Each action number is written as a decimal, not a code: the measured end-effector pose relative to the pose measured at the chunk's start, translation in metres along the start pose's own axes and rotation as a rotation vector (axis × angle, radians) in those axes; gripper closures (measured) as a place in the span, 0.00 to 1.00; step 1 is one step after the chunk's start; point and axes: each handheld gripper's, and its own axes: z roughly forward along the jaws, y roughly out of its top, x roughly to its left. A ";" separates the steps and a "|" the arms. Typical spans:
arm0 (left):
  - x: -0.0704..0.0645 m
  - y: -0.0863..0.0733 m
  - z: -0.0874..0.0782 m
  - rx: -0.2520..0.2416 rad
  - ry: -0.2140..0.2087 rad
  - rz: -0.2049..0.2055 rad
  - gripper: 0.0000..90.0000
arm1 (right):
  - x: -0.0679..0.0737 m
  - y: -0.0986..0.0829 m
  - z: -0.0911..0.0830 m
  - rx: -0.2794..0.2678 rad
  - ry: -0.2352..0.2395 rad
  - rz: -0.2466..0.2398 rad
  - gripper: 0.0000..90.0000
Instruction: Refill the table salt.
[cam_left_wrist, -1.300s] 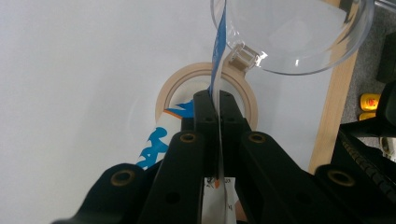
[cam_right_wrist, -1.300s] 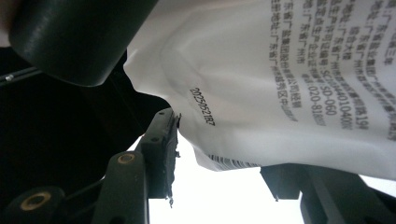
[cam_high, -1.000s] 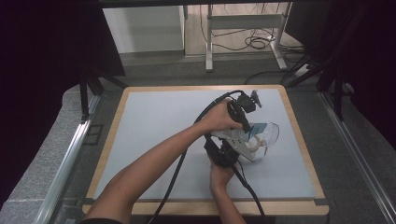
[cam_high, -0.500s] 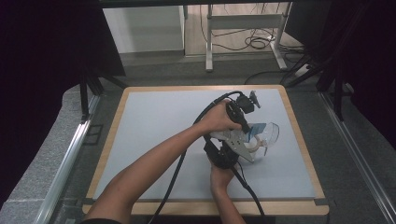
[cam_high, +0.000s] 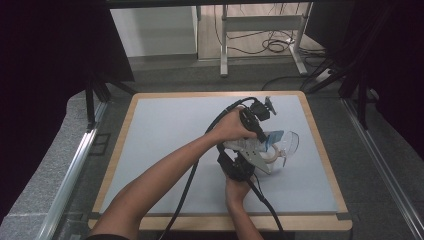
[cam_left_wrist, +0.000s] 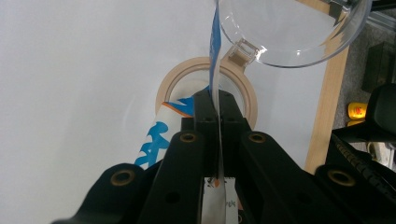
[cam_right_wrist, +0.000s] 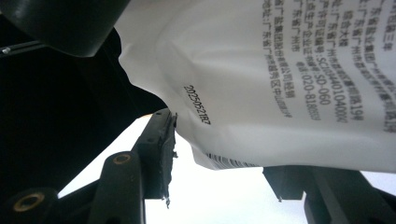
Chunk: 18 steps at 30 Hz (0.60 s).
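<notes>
Now packet (cam_high: 250, 145) level, lengthwise toward jar (cam_high: 286, 144)

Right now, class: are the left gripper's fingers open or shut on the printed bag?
Shut. The left gripper has both fingers pressed flat against the bag's thin edge, no gap visible.

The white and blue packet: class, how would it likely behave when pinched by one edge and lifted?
The packet looks floppy: its printed face creases and sags in the right gripper view. The left gripper pinches its edge flat, so the film seems thin. It is probably light, and may slip.
</notes>
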 end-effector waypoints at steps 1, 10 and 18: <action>0.000 0.000 0.000 -0.001 0.000 -0.002 1.00 | 0.000 0.000 0.000 -0.001 0.000 -0.001 0.55; 0.001 -0.002 -0.002 -0.013 -0.006 -0.004 1.00 | 0.000 0.000 0.000 0.006 0.004 -0.007 0.54; 0.001 -0.004 -0.004 -0.022 -0.008 -0.003 1.00 | 0.001 -0.001 0.000 0.006 0.004 -0.006 0.54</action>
